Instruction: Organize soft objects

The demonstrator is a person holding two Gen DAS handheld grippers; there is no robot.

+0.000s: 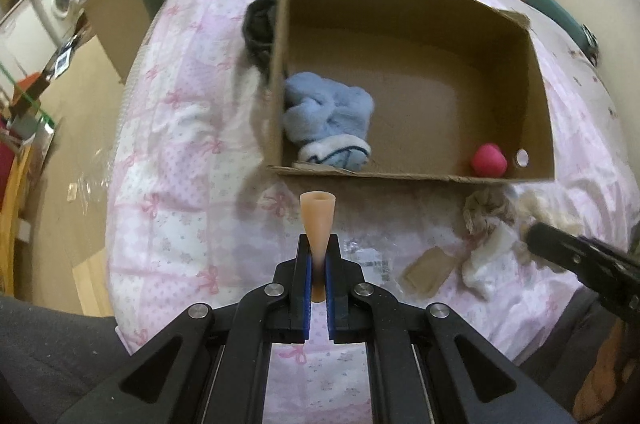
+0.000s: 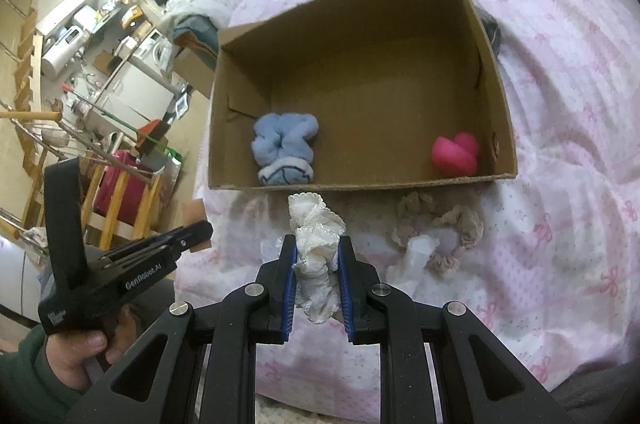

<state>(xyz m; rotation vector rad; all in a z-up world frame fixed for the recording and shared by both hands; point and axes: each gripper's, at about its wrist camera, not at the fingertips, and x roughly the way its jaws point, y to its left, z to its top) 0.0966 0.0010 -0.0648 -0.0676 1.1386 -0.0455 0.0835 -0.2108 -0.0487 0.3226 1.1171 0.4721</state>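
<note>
The left claw (image 1: 318, 256) reaches forward low over the bed with the pink bow-patterned quilt (image 1: 180, 144), its blue-padded fingers (image 1: 306, 288) nearly shut and pinching the narrow end of a small peach-coloured cone of soft rubbery material (image 1: 318, 220), whose wide hollow end points toward the open brown cardboard box (image 1: 400, 64) just ahead. In the right wrist view the person's left hand (image 2: 80, 352) shows at the lower left, wrapped around that tool's black handle. The right claw (image 2: 318, 256) is also level with the quilt (image 2: 560, 184) and aimed at the near wall of the box (image 2: 360, 80); its fingers (image 2: 289, 288) stand partly closed on a bunched white lace-edged cloth (image 2: 316, 248), which sticks out past the tips and almost reaches the box's front edge. Inside the box, a light blue fluffy sock bundle (image 2: 285, 148) lies against the near wall toward the left, and a bright pink soft ball-like thing (image 2: 456, 154) sits in the near right corner; the floor between and behind them is bare. On the quilt just outside the front wall, to the right of the white cloth, lies a beige crocheted scrunchie-like piece (image 2: 444, 228) with some thin white wrapping (image 2: 418, 256) beside it. A dark fabric item (image 1: 260, 24) rests against the box's left outer wall.
</note>
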